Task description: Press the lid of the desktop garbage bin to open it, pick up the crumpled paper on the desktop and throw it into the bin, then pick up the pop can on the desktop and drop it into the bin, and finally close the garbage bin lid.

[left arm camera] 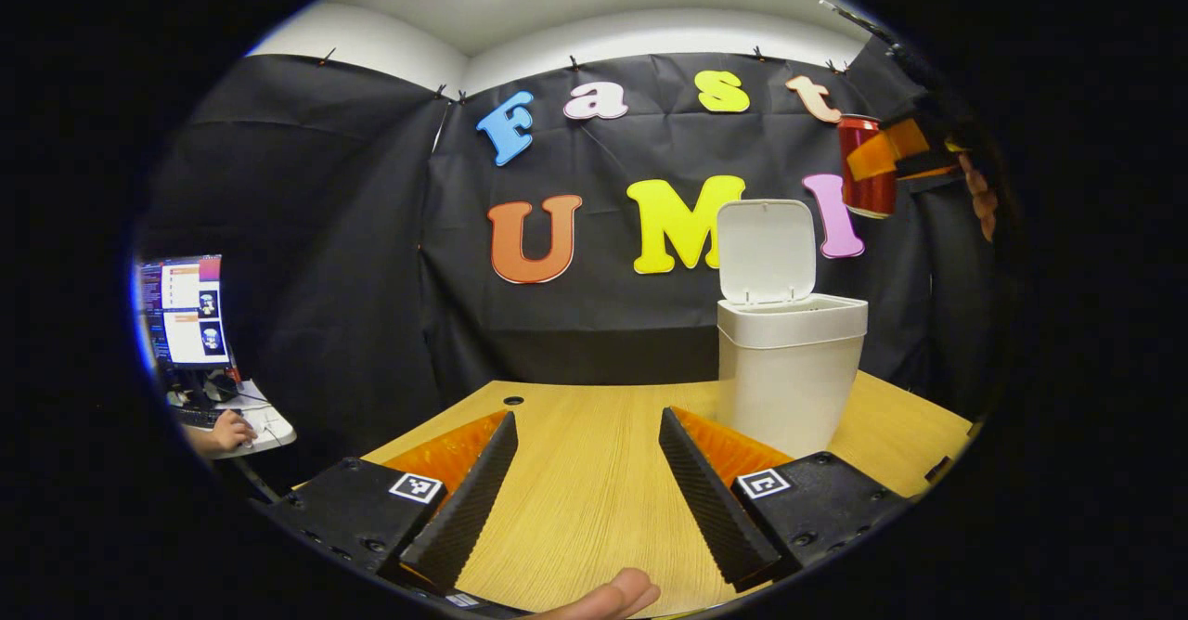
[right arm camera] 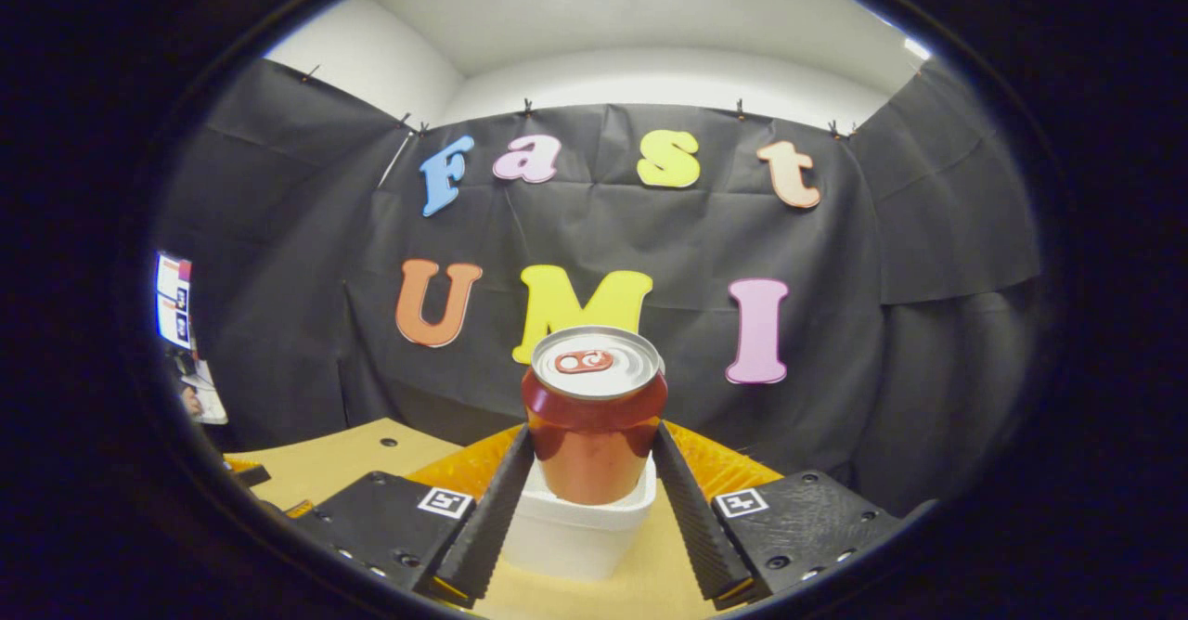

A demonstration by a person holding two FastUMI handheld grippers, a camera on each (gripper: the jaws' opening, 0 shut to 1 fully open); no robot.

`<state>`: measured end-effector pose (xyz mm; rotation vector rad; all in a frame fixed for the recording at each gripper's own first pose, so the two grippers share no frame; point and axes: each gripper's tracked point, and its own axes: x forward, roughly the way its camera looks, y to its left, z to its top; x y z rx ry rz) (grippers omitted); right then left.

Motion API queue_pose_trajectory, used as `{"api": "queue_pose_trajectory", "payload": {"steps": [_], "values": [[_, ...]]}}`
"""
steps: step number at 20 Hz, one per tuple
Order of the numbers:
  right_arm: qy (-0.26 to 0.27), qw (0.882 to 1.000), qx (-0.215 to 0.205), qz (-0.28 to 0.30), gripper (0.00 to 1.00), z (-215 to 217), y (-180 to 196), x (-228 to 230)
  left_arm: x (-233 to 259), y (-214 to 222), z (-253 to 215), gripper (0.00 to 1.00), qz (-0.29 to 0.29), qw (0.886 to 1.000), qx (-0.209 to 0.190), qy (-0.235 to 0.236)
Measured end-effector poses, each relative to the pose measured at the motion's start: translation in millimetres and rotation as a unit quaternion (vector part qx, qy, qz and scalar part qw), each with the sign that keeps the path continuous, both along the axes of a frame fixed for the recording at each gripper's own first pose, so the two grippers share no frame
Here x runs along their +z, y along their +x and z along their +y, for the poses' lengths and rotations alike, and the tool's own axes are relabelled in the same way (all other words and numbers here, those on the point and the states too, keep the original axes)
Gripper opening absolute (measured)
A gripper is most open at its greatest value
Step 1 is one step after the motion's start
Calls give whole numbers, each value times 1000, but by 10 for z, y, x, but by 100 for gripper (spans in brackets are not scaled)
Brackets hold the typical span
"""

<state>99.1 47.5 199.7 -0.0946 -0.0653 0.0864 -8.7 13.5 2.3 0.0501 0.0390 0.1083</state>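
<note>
1. Left gripper view: left gripper (left arm camera: 587, 471) is low over the wooden desktop (left arm camera: 594, 509), fingers spread wide, nothing between them, only bare wood in the gap.
2. Same view: garbage bin (left arm camera: 789, 369) stands upright on the desktop just beyond the right-hand finger. Its lid (left arm camera: 766, 251) is flipped up, standing near vertical at the back edge, so the mouth is open to the top.
3. Same view, upper right: right gripper (left arm camera: 896, 151) is up in the air, above and to the right of the bin's mouth, well clear of the rim. It has the pop can (left arm camera: 866, 167) clamped. Can's long axis is close to vertical with a slight tilt; which end is up I can't tell from here.
4. Same view: a thumb tip (left arm camera: 608, 597) shows at the bottom edge; at far left a person's hand (left arm camera: 227, 432) rests on a side desk below a monitor (left arm camera: 186, 312).
5. Right gripper view: right gripper (right arm camera: 591, 481) is closed down to can width, both fingers pressing the can's sides.
6. Same view: pop can (right arm camera: 594, 416) is upright between the fingers, long axis vertical, pull-tab end facing up and slightly toward the camera.
7. Same view: garbage bin (right arm camera: 575, 527) sits directly below the can, its rim visible just under the can's base; whether the can is over the opening itself I can't tell. Desktop (right arm camera: 353, 458) is under and left of it.
</note>
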Motion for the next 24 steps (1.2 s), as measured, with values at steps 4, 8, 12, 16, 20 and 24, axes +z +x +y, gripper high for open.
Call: {"api": "queue_pose_trajectory", "payload": {"steps": [4,8,12,16,20,24], "values": [[-7,1000,-18,24,79,65,566,111,6,19,-118,99,1,1000,-14,3],[14,998,-16,63,80,188,1116,-109,-4,33,-196,99,-6,999,-23,24],[24,993,-48,105,80,139,1624,-411,67,6,-229,99,-20,999,-29,40],[40,986,-59,152,77,149,1932,-732,74,9,-224,99,-22,998,-32,40],[29,983,-66,168,79,122,2034,-922,56,36,-128,99,-19,999,-26,32],[25,981,-65,181,77,131,2097,-1038,12,58,22,99,-11,1000,-15,18]]}}
